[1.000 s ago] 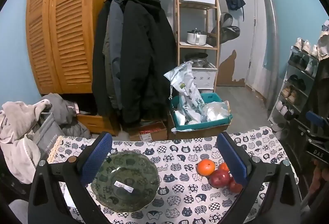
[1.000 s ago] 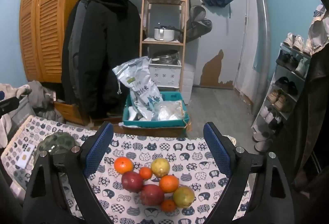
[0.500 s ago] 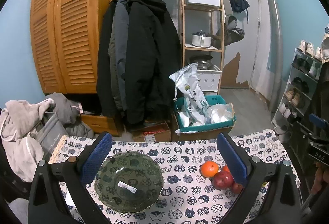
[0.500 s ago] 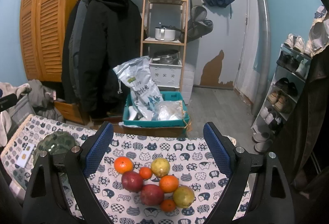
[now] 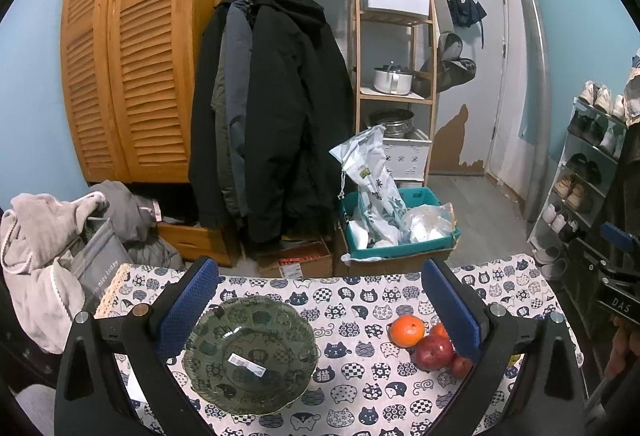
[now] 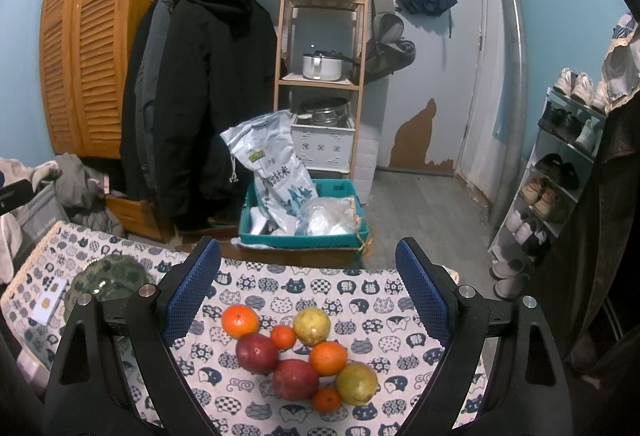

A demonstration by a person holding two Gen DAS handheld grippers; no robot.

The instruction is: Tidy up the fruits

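Note:
A green glass bowl (image 5: 251, 354) with a barcode sticker sits on the cat-print tablecloth (image 5: 352, 316), below my open left gripper (image 5: 318, 310). To its right lie an orange (image 5: 407, 330) and a red apple (image 5: 434, 352). In the right wrist view a pile of fruit rests on the cloth between the fingers of my open right gripper (image 6: 308, 298): oranges (image 6: 240, 321), two red apples (image 6: 257, 353), and two yellow-green fruits (image 6: 312, 326). The bowl (image 6: 106, 282) shows at the far left there. Neither gripper holds anything.
A white card (image 6: 49, 302) lies left of the bowl. Beyond the table's far edge stand a teal crate (image 6: 304, 224) with bags, hanging coats (image 5: 268, 108), a wooden shelf (image 6: 320, 48) and a shoe rack (image 6: 560, 172). A laundry pile (image 5: 48, 236) sits left.
The left wrist view has tilted up and drawn back a little; the bowl and fruit now sit lower in frame. The right gripper has barely moved. Both stay open.

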